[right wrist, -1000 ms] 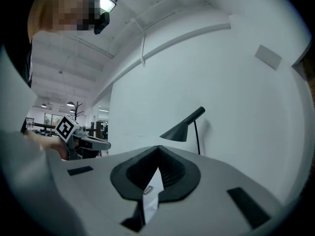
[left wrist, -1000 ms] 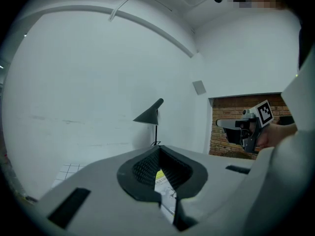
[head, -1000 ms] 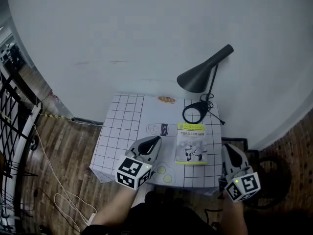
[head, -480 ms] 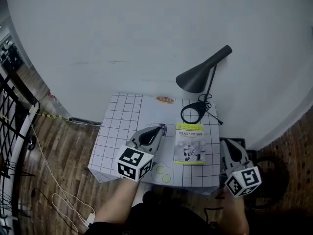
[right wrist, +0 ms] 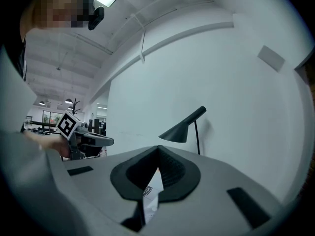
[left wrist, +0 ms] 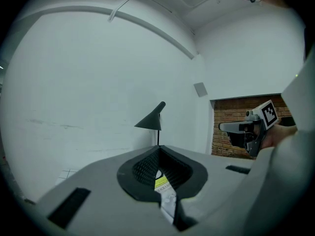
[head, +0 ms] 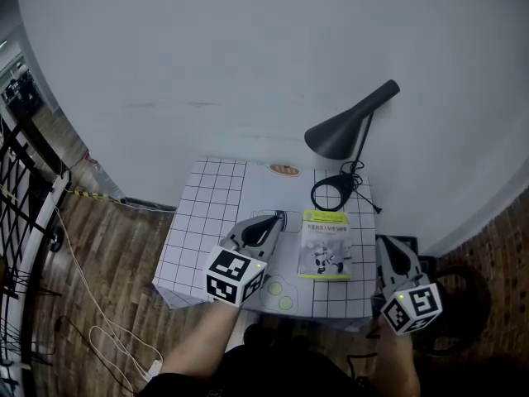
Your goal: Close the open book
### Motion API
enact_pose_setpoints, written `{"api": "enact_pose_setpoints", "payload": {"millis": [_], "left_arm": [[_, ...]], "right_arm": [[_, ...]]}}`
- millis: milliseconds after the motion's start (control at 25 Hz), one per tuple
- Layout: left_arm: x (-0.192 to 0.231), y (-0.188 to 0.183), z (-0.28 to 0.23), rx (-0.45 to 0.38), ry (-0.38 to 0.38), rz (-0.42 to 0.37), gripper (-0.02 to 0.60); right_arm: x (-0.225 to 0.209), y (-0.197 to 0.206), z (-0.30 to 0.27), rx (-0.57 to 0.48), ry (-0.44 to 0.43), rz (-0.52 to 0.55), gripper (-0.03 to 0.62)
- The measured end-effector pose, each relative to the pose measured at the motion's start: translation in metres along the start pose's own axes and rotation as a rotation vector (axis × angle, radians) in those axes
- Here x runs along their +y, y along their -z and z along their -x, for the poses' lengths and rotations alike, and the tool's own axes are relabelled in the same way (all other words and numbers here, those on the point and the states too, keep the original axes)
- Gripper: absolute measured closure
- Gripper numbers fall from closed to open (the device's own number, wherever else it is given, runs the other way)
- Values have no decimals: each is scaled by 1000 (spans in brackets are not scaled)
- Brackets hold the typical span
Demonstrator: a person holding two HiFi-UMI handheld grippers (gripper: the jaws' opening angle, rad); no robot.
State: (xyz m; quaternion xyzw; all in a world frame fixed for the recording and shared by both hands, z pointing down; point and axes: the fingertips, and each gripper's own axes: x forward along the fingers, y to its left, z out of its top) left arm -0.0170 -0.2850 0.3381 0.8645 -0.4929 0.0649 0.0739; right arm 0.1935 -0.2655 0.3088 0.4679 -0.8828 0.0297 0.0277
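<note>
The book (head: pixel 326 244) lies shut on the gridded table (head: pixel 207 213), its white and yellow-green cover facing up. My left gripper (head: pixel 269 222) hovers over the table just left of the book. Its jaws are shut with nothing between them. My right gripper (head: pixel 387 245) hangs off the table's right edge, right of the book. It is shut and empty too. In the left gripper view the jaws (left wrist: pixel 158 149) meet at the tip and the book (left wrist: pixel 165 193) shows below them. The right gripper view shows its jaws (right wrist: pixel 158 156) closed in the same way.
A dark desk lamp (head: pixel 343 131) stands at the table's back right, its round base (head: pixel 333 195) and cord just behind the book. An orange mark (head: pixel 284 169) sits at the back edge and two pale green dots (head: pixel 279 296) near the front. Wooden floor surrounds the table.
My left gripper has edged a little farther over the table, toward the book's left side. The right gripper and the book have stayed where they were.
</note>
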Motion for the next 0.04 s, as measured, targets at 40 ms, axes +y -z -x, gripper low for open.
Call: {"api": "enact_pose_setpoints", "payload": {"millis": [40], "left_arm": [[1, 1, 1, 2, -2, 1, 577]], "right_arm": [[1, 2, 0, 2, -2, -2, 591]]}}
